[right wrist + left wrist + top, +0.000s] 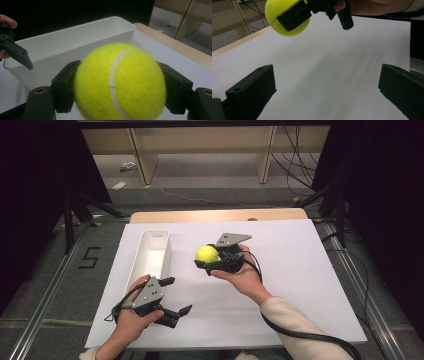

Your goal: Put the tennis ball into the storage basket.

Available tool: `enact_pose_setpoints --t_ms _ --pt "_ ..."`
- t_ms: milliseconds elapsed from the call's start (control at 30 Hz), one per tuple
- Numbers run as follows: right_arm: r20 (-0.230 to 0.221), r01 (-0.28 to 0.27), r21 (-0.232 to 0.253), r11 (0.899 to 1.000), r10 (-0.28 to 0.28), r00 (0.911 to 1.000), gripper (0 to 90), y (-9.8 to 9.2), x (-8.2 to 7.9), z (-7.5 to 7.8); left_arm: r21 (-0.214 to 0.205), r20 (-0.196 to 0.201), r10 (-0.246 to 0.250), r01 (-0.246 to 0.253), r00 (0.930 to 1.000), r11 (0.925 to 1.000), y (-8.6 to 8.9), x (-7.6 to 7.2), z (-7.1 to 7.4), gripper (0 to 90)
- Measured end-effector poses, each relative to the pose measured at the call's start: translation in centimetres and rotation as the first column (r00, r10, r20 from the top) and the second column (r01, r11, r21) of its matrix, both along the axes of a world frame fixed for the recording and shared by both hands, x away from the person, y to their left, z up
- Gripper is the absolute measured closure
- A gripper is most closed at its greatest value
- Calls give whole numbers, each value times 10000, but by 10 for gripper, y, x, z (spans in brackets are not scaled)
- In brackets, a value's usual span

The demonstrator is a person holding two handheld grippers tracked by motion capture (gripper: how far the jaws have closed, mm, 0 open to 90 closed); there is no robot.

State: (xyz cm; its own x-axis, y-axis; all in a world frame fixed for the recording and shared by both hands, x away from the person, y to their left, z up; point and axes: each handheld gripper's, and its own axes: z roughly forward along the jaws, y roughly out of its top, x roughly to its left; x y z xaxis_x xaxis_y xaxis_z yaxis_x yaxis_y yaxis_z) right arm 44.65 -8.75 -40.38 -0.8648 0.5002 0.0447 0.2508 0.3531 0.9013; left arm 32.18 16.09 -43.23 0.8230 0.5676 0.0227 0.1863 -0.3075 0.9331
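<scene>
White bin (152, 251) bare inside, right claw (206, 261) clamping yellow tennis ball (206, 253) beside it, left claw (178, 296) spread, holding nothing

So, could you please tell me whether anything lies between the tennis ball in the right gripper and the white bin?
Nothing visible does. The right gripper holds the tennis ball above bare white tabletop, beside the open white bin. The left gripper sits nearer the person, off that path.
</scene>
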Motion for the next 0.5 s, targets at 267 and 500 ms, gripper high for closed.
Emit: enact_pose_setpoints --t_ms 267,500 --pt "9 -35 -31 10000 35 10000 265 2 0 -1 107 39 0 0 10000 9999 -1 -1 -1 4" --pt "106 -51 -16 10000 51 9999 265 3 -1 2 79 8 13 -13 10000 10000 -1 0 -1 4"
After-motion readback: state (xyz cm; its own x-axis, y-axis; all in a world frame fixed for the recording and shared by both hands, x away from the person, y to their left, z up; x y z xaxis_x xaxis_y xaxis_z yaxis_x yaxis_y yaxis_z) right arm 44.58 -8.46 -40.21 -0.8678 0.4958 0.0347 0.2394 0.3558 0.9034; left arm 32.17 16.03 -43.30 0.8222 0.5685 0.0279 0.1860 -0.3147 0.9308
